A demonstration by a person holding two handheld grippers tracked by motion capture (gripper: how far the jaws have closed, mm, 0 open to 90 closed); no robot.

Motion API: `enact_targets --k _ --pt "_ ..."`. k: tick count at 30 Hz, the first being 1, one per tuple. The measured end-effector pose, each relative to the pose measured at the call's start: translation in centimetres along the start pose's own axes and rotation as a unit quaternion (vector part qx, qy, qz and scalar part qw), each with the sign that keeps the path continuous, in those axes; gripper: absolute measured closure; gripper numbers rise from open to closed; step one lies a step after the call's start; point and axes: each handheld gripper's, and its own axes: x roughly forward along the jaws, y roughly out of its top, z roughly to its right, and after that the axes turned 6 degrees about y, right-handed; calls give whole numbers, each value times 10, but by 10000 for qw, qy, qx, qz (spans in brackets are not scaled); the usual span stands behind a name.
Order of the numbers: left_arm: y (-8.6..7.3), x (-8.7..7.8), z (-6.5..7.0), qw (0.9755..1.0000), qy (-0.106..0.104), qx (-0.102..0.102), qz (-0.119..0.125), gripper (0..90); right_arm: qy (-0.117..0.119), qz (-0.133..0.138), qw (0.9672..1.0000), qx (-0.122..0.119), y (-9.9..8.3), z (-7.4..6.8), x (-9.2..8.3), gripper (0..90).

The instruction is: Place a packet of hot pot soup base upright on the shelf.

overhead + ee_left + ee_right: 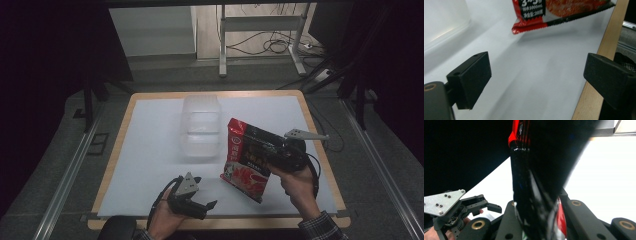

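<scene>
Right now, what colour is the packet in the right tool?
Red and black packet with white lettering, best seen in the high view.

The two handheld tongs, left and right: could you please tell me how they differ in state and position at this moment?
The left tongs are open and hold nothing, with bare white table between their jaws; the right tongs are shut on the red and black printed foil packet. The left tongs sit low near the table's front edge, while the right tongs hold the packet beside the clear plastic container. Both are black and each is gripped in one hand.
</scene>
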Motion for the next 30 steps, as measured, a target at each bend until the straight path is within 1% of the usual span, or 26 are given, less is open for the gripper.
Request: enact_targets --k 1,3,9,13,18,25,30 --pt "0 0 -1 10000 12 29 -30 67 -18 1 10000 -9 1 1 -1 766" --pt "0 0 0 10000 45 8 -18 60 -49 13 10000 -15 3 2 -2 766" --pt "0 0 -1 9999 99 30 -33 35 -127 42 9999 2 11 8 -6 766" --pt "-1 0 -1 9999 106 48 -43 28 -216 86 9997 -12 18 13 -7 766" --pt "-1 0 -2 9998 129 131 -50 12 -299 155 9994 2 30 19 -9 766" --pt "-2 0 -2 9996 171 195 -74 6 -307 250 9992 3 44 26 -7 765" --pt "-2 1 -2 9991 266 306 -115 6 -331 285 9990 -43 54 29 -4 764"
